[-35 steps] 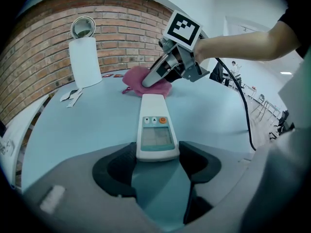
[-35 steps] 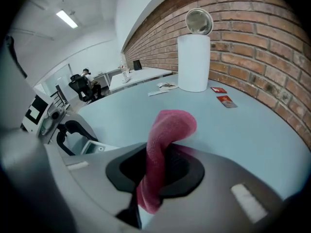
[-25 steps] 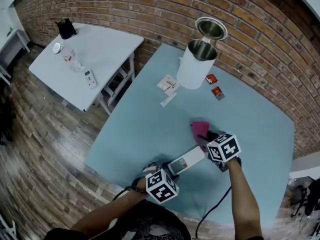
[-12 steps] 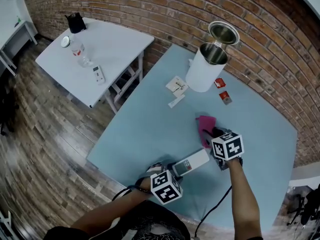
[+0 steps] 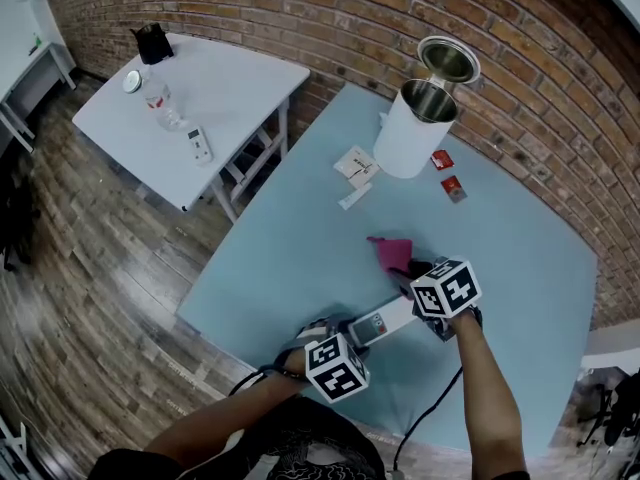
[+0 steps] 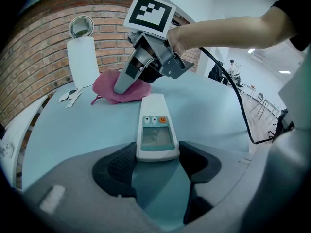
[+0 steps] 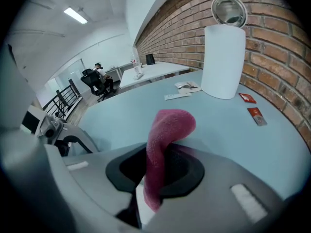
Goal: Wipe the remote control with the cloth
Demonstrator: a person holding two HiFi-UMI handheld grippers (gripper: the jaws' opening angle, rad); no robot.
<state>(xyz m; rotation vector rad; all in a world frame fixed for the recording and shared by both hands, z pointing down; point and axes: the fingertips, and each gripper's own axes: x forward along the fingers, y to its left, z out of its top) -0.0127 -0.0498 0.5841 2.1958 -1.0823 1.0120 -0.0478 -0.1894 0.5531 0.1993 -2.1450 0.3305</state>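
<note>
A white remote control (image 5: 381,324) (image 6: 156,127) with a small screen and an orange button lies on the light blue table (image 5: 300,248). My left gripper (image 5: 340,340) (image 6: 156,161) is shut on its near end. My right gripper (image 5: 418,280) (image 7: 160,171) is shut on a pink cloth (image 5: 391,252) (image 7: 164,144) (image 6: 116,87) at the remote's far end. In the right gripper view the cloth arches up and out of the jaws, and a white edge of the remote (image 7: 142,203) shows below it.
A white cylindrical bin (image 5: 412,128) (image 7: 222,61) with its lid raised stands at the table's far side by the brick wall. Two red packets (image 5: 447,175) and white papers (image 5: 355,170) lie near it. A second white table (image 5: 205,93) with small items stands to the left.
The right gripper has drawn the cloth from the remote's far end toward the left and nearer the remote's tip. The left gripper still holds the remote in about the same place.
</note>
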